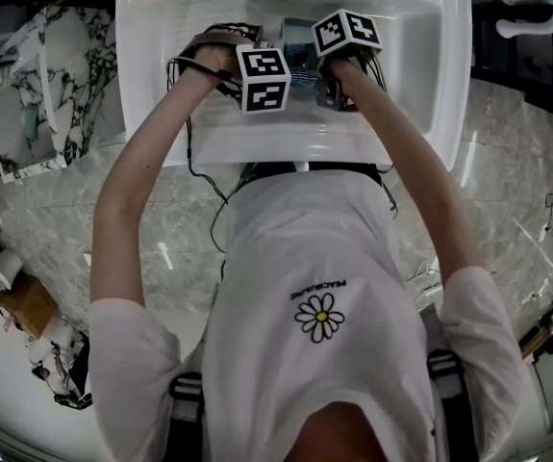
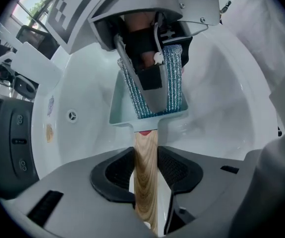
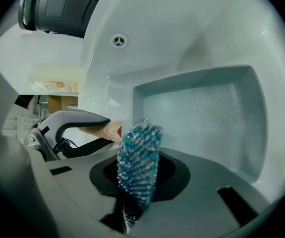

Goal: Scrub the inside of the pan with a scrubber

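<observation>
Head view, setting: both arms are reached into a white sink (image 1: 420, 114); the left gripper (image 1: 263, 78) and right gripper (image 1: 346, 35) are held close together over the basin, and the pan is largely covered by them.
Left gripper view, hold: the wooden handle (image 2: 144, 152) is clamped between the left jaws, so the pale teal pan (image 2: 120, 108) is kept steady inside the sink.
Left gripper view, pan contents: only the blue scrubber (image 2: 173, 78) and the right jaws are seen within the pan walls.
Right gripper view, tool: the scrubber (image 3: 138, 162) is pinched between the right jaws, its tip near the pan's (image 3: 206, 113) near rim; contact cannot be told.
Right gripper view, pan floor: finely speckled, otherwise nothing is held.
Step judged: scrubbing in hand.
Next move judged: the scrubber is to be pressed down and drawn across floor and corners while the handle is held firm.
</observation>
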